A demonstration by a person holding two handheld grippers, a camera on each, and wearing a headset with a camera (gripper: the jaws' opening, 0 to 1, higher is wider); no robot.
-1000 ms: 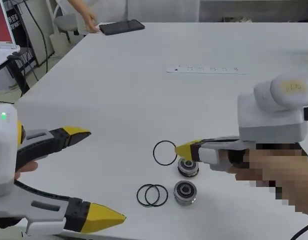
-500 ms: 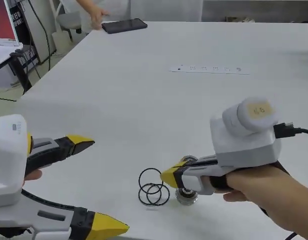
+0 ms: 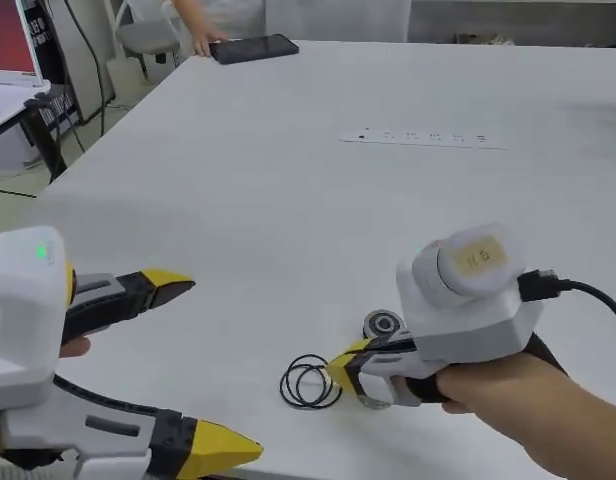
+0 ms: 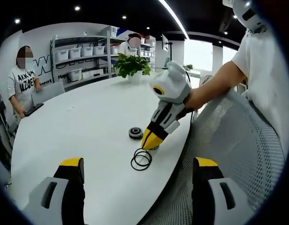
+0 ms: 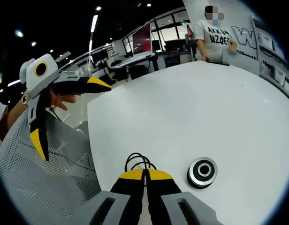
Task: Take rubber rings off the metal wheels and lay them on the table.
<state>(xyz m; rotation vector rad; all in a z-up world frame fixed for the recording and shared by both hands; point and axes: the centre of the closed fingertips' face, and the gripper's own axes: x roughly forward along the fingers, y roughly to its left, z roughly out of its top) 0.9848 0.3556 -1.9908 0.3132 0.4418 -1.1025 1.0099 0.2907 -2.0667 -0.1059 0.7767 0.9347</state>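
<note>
A broad white table (image 3: 288,180) carries everything. Near its front edge a small cluster of black rubber rings (image 3: 309,383) lies flat on the top, the loops overlapping one another. Just beside them, a little farther in, a metal wheel (image 3: 383,324) lies flat on the top, apart from the rings. Well beyond, a flat white power strip (image 3: 423,138) lies across the middle, and a dark phone (image 3: 253,48) lies near the far edge.
</note>
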